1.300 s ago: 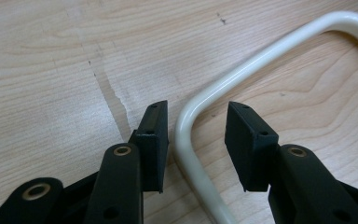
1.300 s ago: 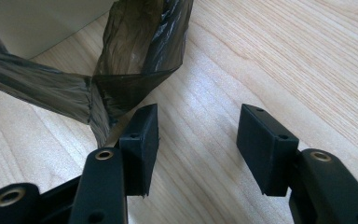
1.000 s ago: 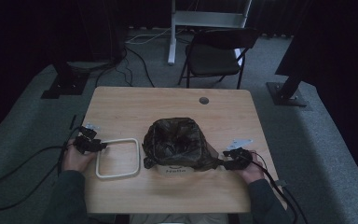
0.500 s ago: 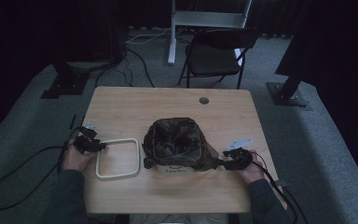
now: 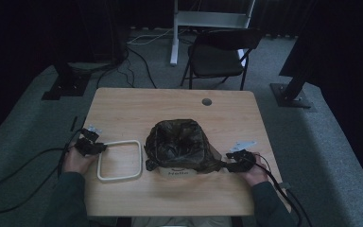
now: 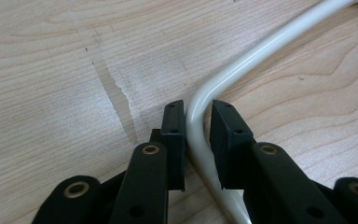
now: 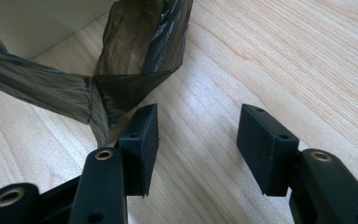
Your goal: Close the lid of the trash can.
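A white rounded-rectangle ring [image 5: 123, 142] of thin tube lies flat on the table [image 5: 170, 109], left of a white bin lined with a dark plastic bag [image 5: 182, 142]. My left gripper [image 5: 101, 147] sits at the ring's left corner. In the left gripper view its jaws have just been closing, and the left gripper [image 6: 198, 109] now pinches the tube [image 6: 261, 51] at the bend. My right gripper [image 5: 227, 165] rests at the bin's right side. There the right gripper [image 7: 198, 116] stands open over bare wood, with the bag's stretched handle [image 7: 121, 88] just beside its left jaw.
A round cable hole [image 5: 207, 101] is near the table's far edge. Beyond the table stand a dark folding chair [image 5: 217, 56] and a white stand. Black cables [image 5: 23, 165] trail on the floor at the left, and another runs off the right gripper.
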